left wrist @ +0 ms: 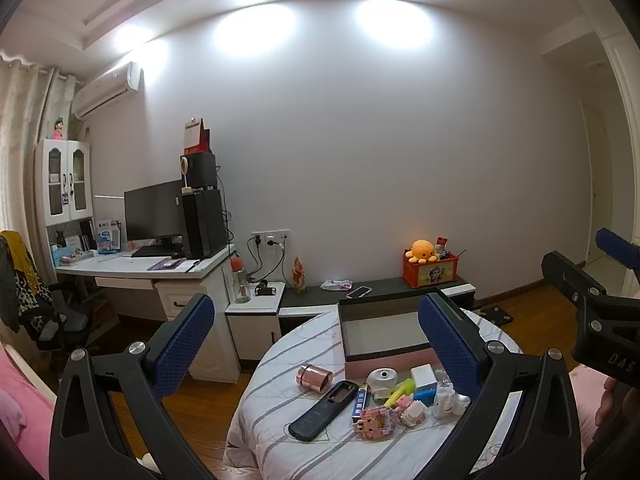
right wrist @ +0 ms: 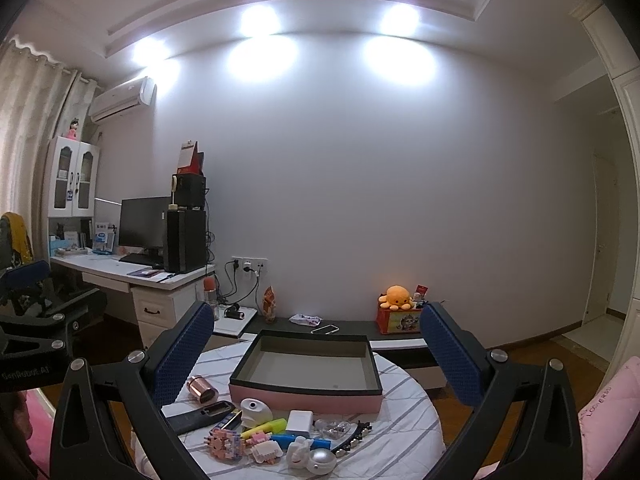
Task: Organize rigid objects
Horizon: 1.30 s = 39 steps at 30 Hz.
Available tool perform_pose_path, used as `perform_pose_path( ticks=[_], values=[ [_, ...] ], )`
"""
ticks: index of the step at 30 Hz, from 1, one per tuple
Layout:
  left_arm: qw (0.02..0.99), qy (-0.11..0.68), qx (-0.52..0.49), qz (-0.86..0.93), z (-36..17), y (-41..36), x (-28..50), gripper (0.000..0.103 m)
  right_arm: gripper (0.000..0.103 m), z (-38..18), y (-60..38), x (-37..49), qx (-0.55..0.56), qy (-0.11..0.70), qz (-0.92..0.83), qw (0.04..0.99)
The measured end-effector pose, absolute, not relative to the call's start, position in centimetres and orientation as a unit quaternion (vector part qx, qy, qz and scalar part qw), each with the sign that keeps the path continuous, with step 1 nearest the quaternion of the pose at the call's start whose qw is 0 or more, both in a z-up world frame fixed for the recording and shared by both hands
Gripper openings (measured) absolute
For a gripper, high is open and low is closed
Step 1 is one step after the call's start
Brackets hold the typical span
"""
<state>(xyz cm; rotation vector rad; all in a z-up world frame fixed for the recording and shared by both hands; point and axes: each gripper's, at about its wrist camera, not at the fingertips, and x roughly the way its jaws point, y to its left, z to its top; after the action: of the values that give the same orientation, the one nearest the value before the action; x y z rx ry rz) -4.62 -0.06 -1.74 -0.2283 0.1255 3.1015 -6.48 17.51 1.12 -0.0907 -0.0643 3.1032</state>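
A round table with a striped cloth [left wrist: 276, 440] carries an empty pink box with a dark rim [right wrist: 304, 398]. In front of the box lies a cluster of small objects: a copper cylinder [right wrist: 202, 389], a black remote [right wrist: 200, 418], a white round device [right wrist: 256, 410], a white charger cube [right wrist: 300, 422], a yellow highlighter [right wrist: 266, 428] and a pink block figure [right wrist: 224, 442]. My left gripper [left wrist: 316, 344] hovers open above the table's left side, holding nothing. My right gripper [right wrist: 318, 352] is open and level, framing the box, with nothing between its fingers.
Behind the table runs a low dark cabinet [right wrist: 352, 326] with a phone [right wrist: 325, 329] and an orange plush [right wrist: 396, 296] on a red box. A white desk [left wrist: 140, 268] with a monitor stands at left, beside a chair [left wrist: 48, 320]. Pink bedding [right wrist: 604, 412] lies at right.
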Motion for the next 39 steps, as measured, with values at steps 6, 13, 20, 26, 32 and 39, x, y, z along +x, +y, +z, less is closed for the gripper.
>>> perform_pose_path(
  ticks=[6, 13, 20, 26, 32, 39],
  values=[
    [0.012, 0.030, -0.069, 0.997, -1.4, -0.3, -4.5, 0.103, 0.103, 1.1, 17.4, -6.4, -0.029, -0.022, 0.999, 0.020],
    [0.010, 0.014, -0.061, 0.998, -1.1, -0.8, -4.4, 0.103, 0.103, 1.0, 17.4, -6.4, -0.019, -0.024, 0.999, 0.019],
    [0.006, 0.026, -0.070, 0.997, -1.3, -0.4, -5.1, 0.103, 0.103, 0.9, 17.5, -6.9, -0.018, -0.021, 1.000, 0.012],
    [0.006, 0.034, -0.078, 0.996, -1.6, -0.1, -5.9, 0.103, 0.103, 0.5, 17.6, -7.5, -0.024, -0.022, 0.999, 0.008],
    [0.007, 0.038, -0.083, 0.996, -1.9, 0.3, -6.7, 0.103, 0.103, 0.1, 17.8, -8.1, -0.028, -0.020, 0.999, 0.007],
    [0.007, 0.039, -0.087, 0.995, -2.3, 0.7, -7.6, 0.103, 0.103, -0.3, 18.1, -8.7, -0.035, -0.018, 0.999, 0.006]
  ],
)
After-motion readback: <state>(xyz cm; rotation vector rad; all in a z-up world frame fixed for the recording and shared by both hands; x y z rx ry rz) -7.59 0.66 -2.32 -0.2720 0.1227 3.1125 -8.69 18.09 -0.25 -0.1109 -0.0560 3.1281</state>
